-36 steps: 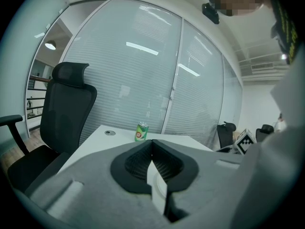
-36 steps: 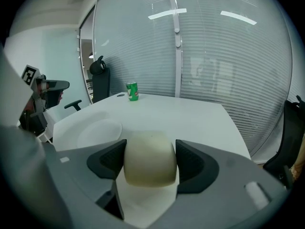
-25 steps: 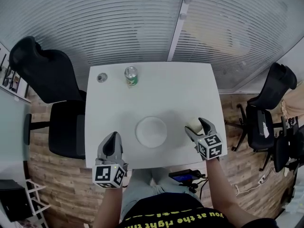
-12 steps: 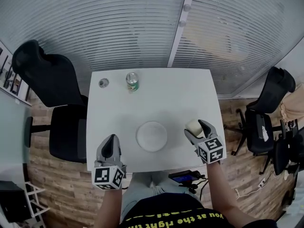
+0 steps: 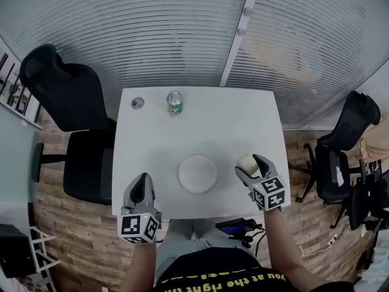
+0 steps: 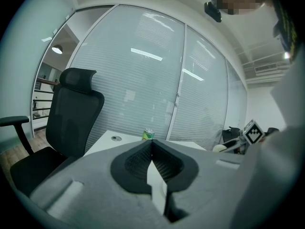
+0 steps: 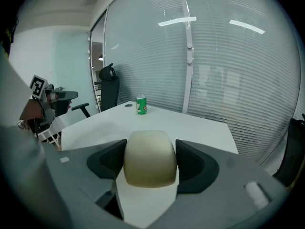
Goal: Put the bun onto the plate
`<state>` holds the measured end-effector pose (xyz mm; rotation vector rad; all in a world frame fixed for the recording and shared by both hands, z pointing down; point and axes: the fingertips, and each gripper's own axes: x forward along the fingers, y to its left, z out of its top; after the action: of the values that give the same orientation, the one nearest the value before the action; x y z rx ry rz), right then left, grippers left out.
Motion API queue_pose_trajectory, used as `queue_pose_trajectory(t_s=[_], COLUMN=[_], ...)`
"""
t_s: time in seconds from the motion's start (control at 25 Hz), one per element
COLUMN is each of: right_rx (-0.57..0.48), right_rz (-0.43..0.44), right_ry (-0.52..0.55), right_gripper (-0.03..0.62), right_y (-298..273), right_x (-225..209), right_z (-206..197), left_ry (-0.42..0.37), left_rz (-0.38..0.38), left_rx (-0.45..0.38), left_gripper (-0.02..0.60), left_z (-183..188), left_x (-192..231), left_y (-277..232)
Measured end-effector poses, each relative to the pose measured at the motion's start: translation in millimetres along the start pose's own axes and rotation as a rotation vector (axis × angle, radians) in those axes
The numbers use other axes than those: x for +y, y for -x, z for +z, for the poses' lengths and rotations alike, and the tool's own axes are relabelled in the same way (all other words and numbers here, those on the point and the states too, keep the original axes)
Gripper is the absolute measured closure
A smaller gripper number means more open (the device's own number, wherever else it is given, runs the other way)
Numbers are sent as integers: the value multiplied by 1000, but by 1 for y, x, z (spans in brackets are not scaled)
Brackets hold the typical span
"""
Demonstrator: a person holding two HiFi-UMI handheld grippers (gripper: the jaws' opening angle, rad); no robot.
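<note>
Since a second ago the right gripper [image 5: 250, 166] has edged slightly towards the plate [image 5: 197, 173]; the left gripper [image 5: 142, 184] has kept its station at the near edge of the worktop [image 5: 225, 121]. Left jaws are pressed together with nothing between them. Right jaws are clamped on the bun [image 7: 150, 159], held above the worktop just right of the plate, which lies bare at centre. At the far edge stand a green can [image 5: 174, 102] and, to its left, a small round disc [image 5: 138, 103].
</note>
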<state>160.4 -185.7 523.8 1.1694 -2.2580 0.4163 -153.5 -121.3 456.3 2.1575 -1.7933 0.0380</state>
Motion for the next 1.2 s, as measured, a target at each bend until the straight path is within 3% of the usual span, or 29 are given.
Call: queue_pose_trajectory(t_s=[1.2], right_rx=[16], right_rz=[209], right_ry=[112], right_gripper=[263], right_y=[-48], right_x=[79], right_z=[10], left_ry=[25], left_rz=[47], left_rx=[19], left_gripper=[581], left_z=[-15], left_x=[8], left_y=[8])
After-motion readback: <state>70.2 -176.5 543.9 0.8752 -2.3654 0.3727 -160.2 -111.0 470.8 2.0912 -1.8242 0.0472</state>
